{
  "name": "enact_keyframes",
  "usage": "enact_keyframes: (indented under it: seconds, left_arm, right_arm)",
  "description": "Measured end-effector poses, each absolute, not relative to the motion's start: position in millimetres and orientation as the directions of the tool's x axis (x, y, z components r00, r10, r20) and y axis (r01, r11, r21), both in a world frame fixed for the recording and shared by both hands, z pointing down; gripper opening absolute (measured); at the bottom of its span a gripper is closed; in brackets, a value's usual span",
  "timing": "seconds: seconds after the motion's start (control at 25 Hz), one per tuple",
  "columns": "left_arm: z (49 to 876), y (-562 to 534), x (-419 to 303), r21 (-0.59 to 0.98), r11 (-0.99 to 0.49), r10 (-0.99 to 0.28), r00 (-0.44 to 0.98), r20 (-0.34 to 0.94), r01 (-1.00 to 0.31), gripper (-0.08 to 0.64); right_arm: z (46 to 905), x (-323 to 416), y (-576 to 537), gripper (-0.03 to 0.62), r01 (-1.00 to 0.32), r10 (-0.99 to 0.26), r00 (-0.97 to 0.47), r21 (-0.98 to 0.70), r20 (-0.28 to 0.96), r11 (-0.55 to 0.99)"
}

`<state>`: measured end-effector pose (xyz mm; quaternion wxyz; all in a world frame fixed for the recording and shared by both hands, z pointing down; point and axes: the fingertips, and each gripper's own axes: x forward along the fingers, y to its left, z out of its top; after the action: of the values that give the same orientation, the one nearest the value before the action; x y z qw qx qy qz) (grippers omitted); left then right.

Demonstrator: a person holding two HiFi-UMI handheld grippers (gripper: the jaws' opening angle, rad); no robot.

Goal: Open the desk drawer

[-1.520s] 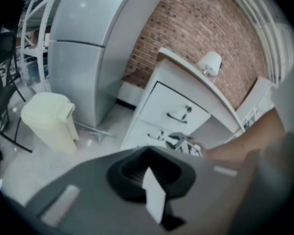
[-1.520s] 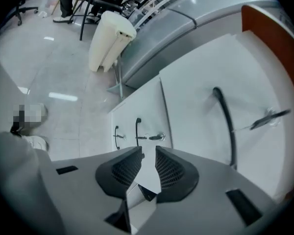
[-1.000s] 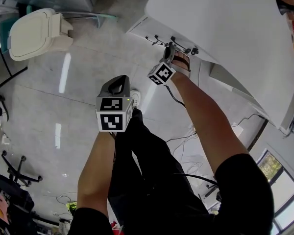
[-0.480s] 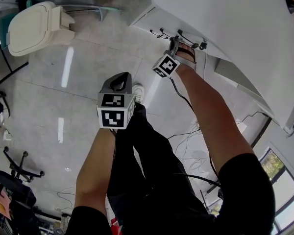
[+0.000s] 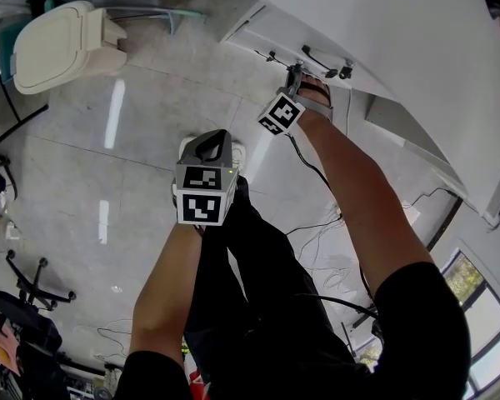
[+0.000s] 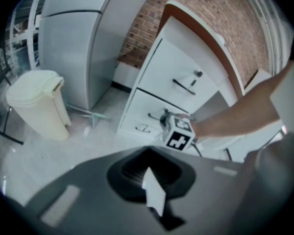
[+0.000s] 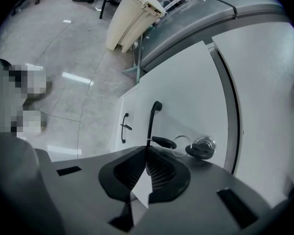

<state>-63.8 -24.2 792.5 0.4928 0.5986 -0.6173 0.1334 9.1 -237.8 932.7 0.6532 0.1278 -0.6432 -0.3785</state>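
I've got the right gripper (image 7: pixel 147 145) pinched shut on the near end of the drawer handle (image 7: pixel 152 121), out on the white drawer front (image 7: pixel 186 92). A key (image 7: pixel 202 148) on a ring sits in the lock, close to that front's edge. My left gripper (image 6: pixel 148 153) hangs over the floor (image 6: pixel 54 151), fingers together on nothing, well apart from the drawers. There's a cream bin (image 6: pixel 36 104) near the wall.

No readable text, numbers or brands; marker cube (image 5: pixel 204 194) carries only black-white square patterns.
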Motion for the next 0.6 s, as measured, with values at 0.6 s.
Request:
enact_keyframes:
  seconds: [0.6]
  left_arm:
    - [794.2, -5.9, -85.7, 0.402, 0.301, -0.598, 0.156, 0.786, -0.865, -0.003]
  right_arm:
    - [929.6, 24.1, -178.1, 0.009, 0.298, -0.610, -0.143, 0.621, 0.780, 0.725]
